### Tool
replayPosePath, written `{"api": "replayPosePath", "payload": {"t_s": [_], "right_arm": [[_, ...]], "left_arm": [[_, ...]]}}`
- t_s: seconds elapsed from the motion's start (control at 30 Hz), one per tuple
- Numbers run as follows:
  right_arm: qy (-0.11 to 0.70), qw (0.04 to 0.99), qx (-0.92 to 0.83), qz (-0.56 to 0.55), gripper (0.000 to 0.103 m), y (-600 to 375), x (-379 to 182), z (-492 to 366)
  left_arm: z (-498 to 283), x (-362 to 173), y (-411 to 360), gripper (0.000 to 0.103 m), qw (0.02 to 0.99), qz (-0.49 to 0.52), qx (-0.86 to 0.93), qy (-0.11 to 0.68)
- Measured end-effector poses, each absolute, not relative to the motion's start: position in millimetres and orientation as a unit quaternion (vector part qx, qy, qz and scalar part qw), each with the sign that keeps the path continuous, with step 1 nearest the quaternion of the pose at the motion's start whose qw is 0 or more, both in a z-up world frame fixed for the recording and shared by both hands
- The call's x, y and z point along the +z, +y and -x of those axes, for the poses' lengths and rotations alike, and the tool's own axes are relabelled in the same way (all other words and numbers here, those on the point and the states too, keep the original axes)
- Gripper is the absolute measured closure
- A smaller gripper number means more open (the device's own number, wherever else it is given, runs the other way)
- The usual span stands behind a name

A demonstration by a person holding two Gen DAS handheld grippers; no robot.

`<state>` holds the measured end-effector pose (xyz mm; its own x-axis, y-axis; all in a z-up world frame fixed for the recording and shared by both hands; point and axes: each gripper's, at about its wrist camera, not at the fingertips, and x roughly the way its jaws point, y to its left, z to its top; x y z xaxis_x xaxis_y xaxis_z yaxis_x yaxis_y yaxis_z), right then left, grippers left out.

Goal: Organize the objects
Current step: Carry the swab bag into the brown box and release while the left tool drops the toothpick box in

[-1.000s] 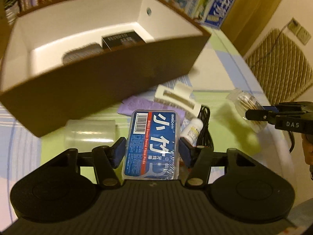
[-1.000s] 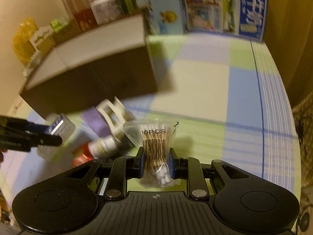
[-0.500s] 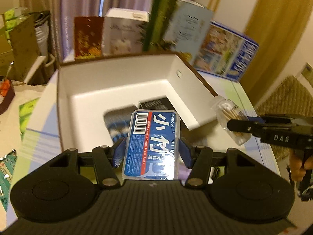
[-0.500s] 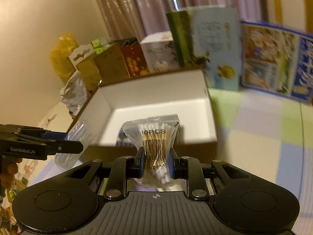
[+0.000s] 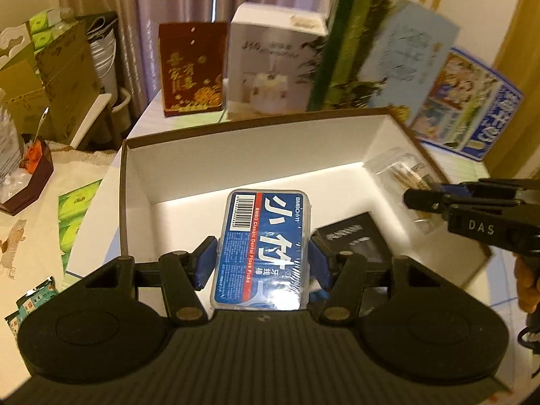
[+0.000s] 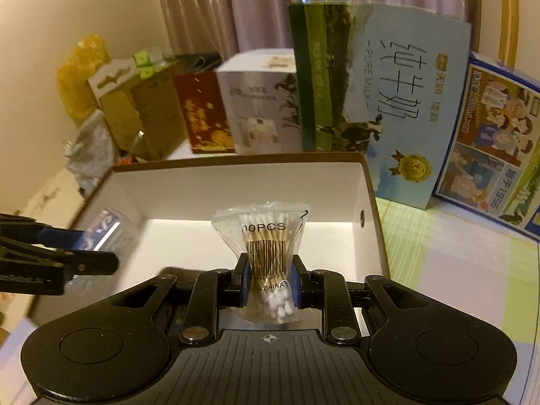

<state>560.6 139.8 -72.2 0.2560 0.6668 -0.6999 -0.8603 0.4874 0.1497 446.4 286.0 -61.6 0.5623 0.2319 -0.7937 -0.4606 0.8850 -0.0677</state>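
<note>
left gripper (image 5: 262, 266): clamped one floss case (image 5: 265, 249), "BMBO Classic Dental Floss Picks", over box (image 5: 236, 155)
right gripper (image 6: 269, 285): clamped one swab bag (image 6: 266, 256), "00PCS", over box

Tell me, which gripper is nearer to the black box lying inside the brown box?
Left. The left gripper hovers beside the black box, holding the floss picks; the right gripper is farther, near the brown box wall.

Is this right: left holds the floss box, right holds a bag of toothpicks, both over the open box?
One error: the right gripper holds a bag of cotton swabs, as the right wrist view shows. The left gripper does hold the floss box, both over the open box.
</note>
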Motion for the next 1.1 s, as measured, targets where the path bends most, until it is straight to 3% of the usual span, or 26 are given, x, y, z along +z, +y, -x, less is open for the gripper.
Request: {"api": "replayPosePath", "payload": {"t_s": [0.6,0.63,0.73,1.1], "right_arm": [[0.348,0.792,0.45,0.221,0.081,195.8,-108.9,-587.1],[0.349,0.792,0.451,0.22,0.077,197.4,-109.3,-588.6],[0.343,0.797,0.452,0.207,0.045,195.3,-108.3,-589.3],[0.356,0.785,0.471,0.19,0.038,178.6,-102.5,-585.0]], "left_arm": [[-480.4,-97.0,321.6,0.05,0.86,0.124,0.212,0.448],[-481.4,-98.0,322.4,0.05,0.859,0.122,0.213,0.449],[-484.1,-100.5,324.8,0.05,0.858,0.122,0.213,0.45],[-496.8,-112.4,329.1,0.049,0.855,0.105,0.219,0.459]]}}
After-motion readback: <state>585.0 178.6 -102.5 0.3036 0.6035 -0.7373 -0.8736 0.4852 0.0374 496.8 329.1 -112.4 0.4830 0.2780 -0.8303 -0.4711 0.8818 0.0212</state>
